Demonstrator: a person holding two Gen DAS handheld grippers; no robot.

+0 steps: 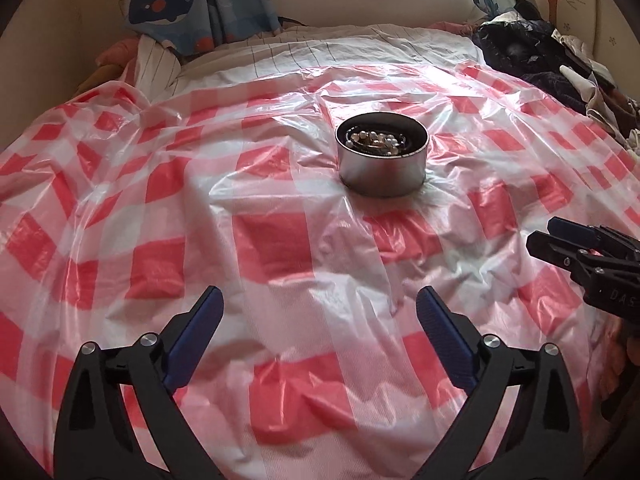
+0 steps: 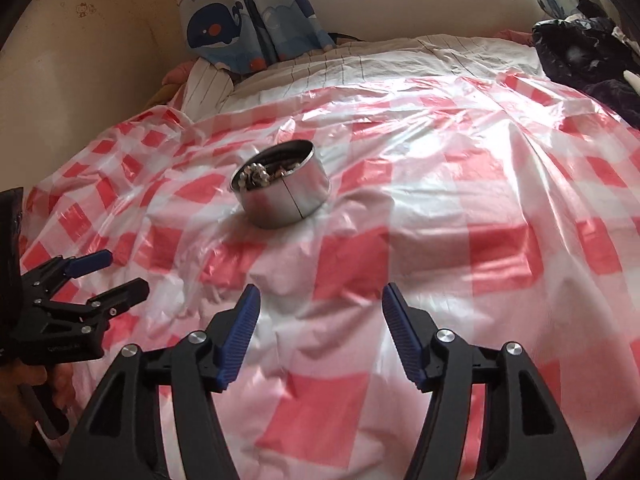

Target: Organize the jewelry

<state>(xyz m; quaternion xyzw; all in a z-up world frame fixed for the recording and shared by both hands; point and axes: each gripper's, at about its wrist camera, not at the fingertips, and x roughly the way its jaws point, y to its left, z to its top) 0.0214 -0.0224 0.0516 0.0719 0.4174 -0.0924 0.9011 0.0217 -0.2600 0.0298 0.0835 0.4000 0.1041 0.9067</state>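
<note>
A round silver tin (image 1: 382, 168) with a dark inside stands on the red-and-white checked plastic sheet (image 1: 272, 240). It holds a pile of pearl beads and metal jewelry (image 1: 378, 142). My left gripper (image 1: 320, 304) is open and empty, well short of the tin. In the right wrist view the tin (image 2: 286, 196) lies ahead to the left, with the jewelry (image 2: 260, 174) inside it. My right gripper (image 2: 320, 300) is open and empty. Each gripper shows in the other's view: the right one (image 1: 540, 236) at the right edge, the left one (image 2: 124, 276) at the left edge.
The checked sheet (image 2: 480, 208) covers a bed with a striped white sheet (image 1: 320, 50) behind. A heap of dark clothes (image 1: 532, 52) lies at the back right. Whale-print curtains (image 1: 200, 4) hang at the back left by the wall.
</note>
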